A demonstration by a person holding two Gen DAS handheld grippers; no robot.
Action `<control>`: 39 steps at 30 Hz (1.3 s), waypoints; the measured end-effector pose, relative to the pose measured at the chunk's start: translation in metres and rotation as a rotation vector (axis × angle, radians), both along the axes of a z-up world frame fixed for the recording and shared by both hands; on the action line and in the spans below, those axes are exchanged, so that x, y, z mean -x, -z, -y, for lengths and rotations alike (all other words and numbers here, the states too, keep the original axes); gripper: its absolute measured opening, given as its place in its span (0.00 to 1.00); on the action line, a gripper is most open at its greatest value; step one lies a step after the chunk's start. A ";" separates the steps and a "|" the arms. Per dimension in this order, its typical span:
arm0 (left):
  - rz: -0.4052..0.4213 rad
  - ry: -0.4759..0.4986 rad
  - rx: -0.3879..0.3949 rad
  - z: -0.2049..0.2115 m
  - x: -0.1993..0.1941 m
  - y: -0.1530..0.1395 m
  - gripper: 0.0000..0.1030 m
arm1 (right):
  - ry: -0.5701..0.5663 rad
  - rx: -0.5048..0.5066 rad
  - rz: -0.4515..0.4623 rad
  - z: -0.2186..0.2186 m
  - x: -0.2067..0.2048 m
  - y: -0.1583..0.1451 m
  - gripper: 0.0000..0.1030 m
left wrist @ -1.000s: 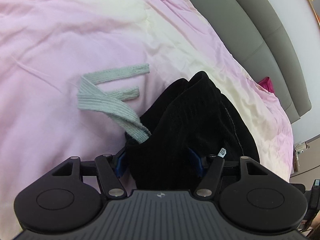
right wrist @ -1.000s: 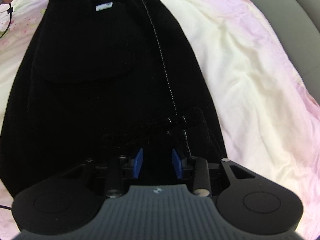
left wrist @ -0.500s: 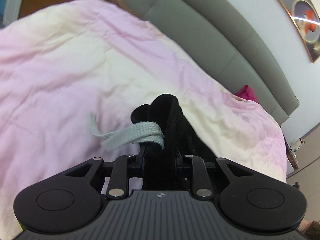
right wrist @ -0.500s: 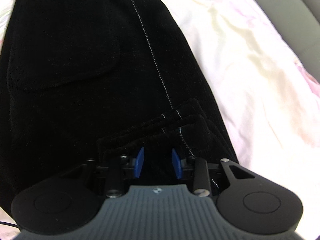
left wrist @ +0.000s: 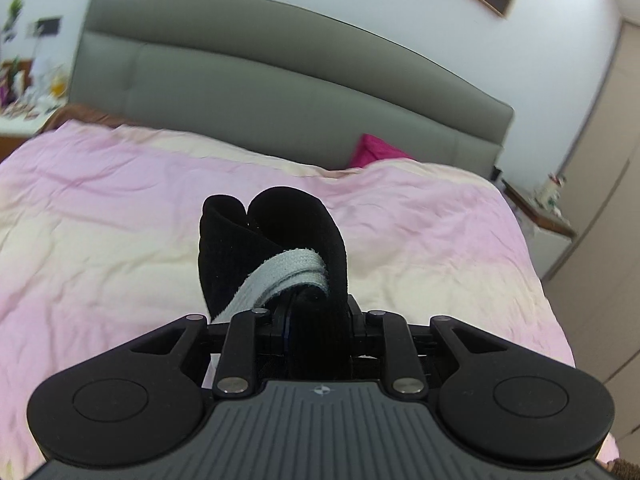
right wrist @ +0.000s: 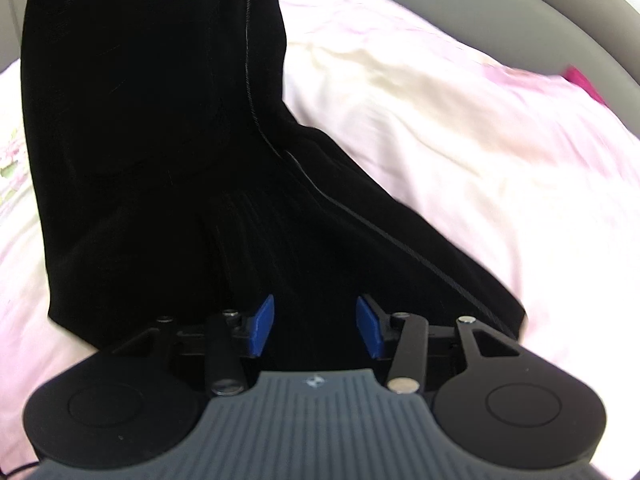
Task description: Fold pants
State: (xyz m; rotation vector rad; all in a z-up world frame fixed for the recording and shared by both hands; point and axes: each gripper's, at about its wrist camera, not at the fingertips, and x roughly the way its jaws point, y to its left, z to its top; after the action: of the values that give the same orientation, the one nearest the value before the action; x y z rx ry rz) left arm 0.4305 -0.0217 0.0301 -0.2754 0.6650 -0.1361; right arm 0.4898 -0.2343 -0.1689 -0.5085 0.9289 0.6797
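Pinching black pants (left wrist: 276,240), left gripper (left wrist: 318,316); right gripper (right wrist: 316,324) jaws opening.

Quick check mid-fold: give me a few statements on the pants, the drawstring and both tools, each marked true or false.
1. The left tool is clamped on a bunched part of the black pants. True.
2. The grey drawstring lies flat on the bedspread, away from the pants. False: it is draped over the bunched black fabric right at the left tool.
3. The right tool is pinched tight on the fabric. False: its jaws are opening, and its blue pads stand apart with the pants just beyond them.
4. A pink and cream bedspread lies beneath the pants. True.
5. The headboard is bright red. False: it is grey.
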 end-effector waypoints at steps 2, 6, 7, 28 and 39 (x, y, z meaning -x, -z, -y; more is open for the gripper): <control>0.009 0.057 -0.048 0.049 -0.006 -0.005 0.25 | 0.043 -0.039 -0.006 0.027 0.012 -0.002 0.42; -0.015 0.178 -0.122 0.141 -0.019 0.010 0.25 | 0.104 -0.095 -0.021 0.077 0.037 0.001 0.42; -0.022 0.214 -0.150 0.164 -0.022 0.018 0.25 | 0.118 -0.099 -0.022 0.088 0.042 0.002 0.42; -0.401 0.565 -0.027 0.277 -0.032 0.175 0.55 | 0.255 -0.124 -0.074 0.223 0.091 0.048 0.44; -0.237 0.503 -0.308 0.162 0.009 0.136 0.61 | 0.330 -0.230 -0.092 0.197 0.054 -0.013 0.57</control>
State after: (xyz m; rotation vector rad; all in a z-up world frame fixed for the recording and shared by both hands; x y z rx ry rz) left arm 0.4215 -0.1840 -0.1058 0.1808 0.9699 -0.4823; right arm 0.4358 -0.4313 -0.1564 -0.1157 0.9785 0.5038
